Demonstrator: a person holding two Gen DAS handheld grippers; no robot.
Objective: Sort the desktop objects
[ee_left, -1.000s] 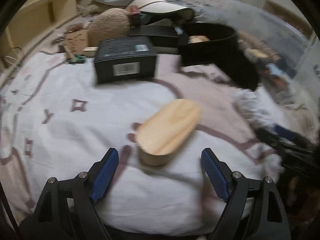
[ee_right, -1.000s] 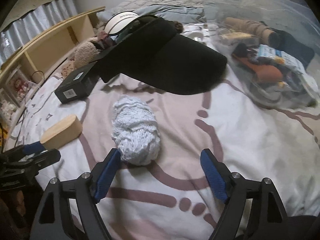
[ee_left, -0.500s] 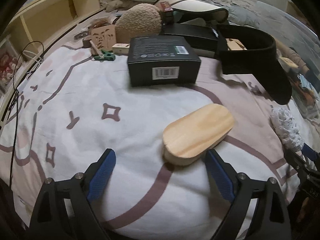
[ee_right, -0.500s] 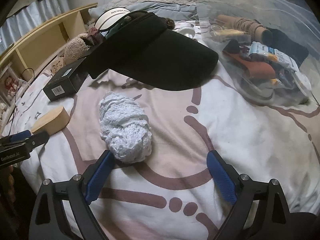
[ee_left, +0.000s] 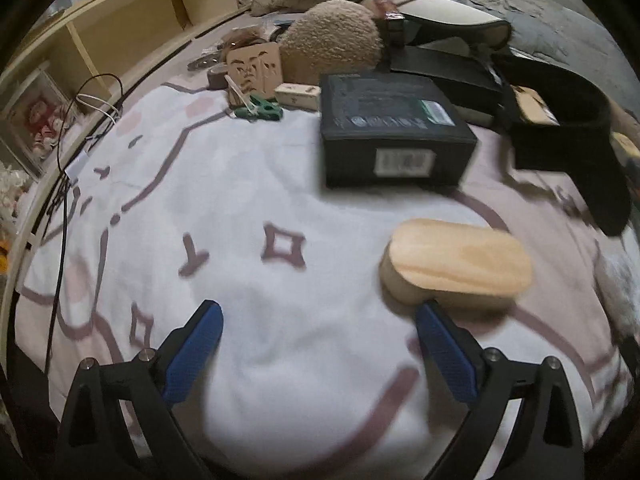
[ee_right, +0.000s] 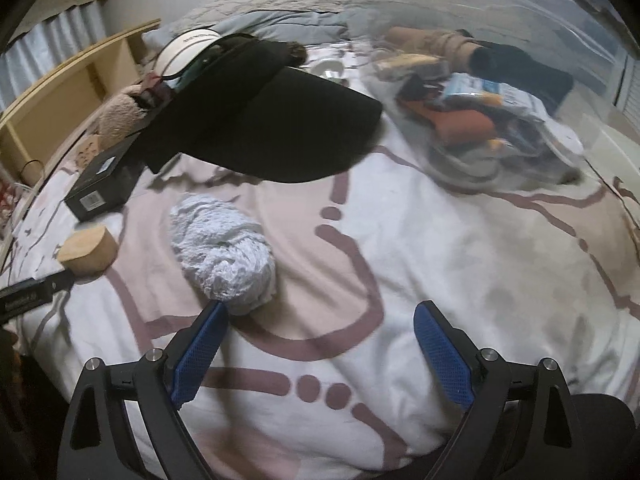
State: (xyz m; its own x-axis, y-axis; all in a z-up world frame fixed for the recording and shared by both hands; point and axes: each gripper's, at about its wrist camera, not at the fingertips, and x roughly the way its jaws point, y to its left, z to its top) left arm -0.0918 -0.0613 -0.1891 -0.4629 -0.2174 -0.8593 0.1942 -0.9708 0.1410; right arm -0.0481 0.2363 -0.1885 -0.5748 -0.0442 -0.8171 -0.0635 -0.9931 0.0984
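Covering what looks like a bed, patterned blanket [ee_left: 248,184].

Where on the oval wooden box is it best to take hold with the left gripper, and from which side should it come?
Probably across the short width of the wooden box, on its two long flat sides, coming from above. It lies flat on the bedspread; its rounded ends would slip. The open left gripper sits left of it.

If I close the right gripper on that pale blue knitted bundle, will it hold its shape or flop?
The knitted bundle looks soft and loosely rolled, so it will probably squash between the fingers and may sag or unroll when lifted. Its fuzzy texture should grip the ribbed blue pads well. It likely weighs little. The right gripper is open, bundle by its left finger.
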